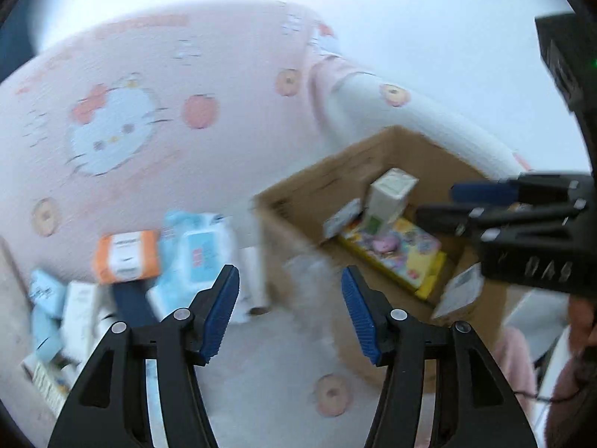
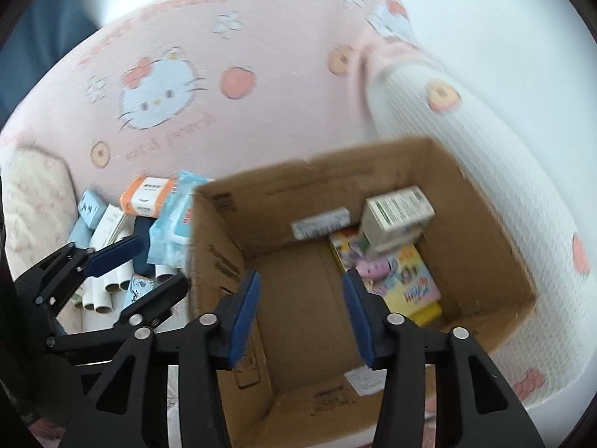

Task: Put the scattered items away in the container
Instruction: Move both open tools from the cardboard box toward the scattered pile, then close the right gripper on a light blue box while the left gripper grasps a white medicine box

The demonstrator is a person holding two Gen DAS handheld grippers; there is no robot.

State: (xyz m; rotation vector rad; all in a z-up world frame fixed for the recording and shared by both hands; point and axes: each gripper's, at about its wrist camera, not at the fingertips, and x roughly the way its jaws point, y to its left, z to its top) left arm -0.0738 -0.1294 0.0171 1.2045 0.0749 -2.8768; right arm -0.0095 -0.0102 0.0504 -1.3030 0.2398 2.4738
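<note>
Both hand-held grippers, left (image 1: 290,311) and right (image 2: 301,317), are hovering apart, empty; orange-banded soft tissue pack (image 1: 127,255) is looking light, squashable, graspable mid-width for brown cardboard box (image 2: 485,224).

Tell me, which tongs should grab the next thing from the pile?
Probably the left tongs: open, empty and nearest the pile outside the box. The right tongs, also open and empty, hang over the box.

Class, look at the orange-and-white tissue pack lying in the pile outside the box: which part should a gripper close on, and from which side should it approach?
Grip the orange-and-white tissue pack across its short width, coming from above: it lies flat on top of the pile, label face up. The blue wipes pack crowds one end, so the long sides look freer.
</note>
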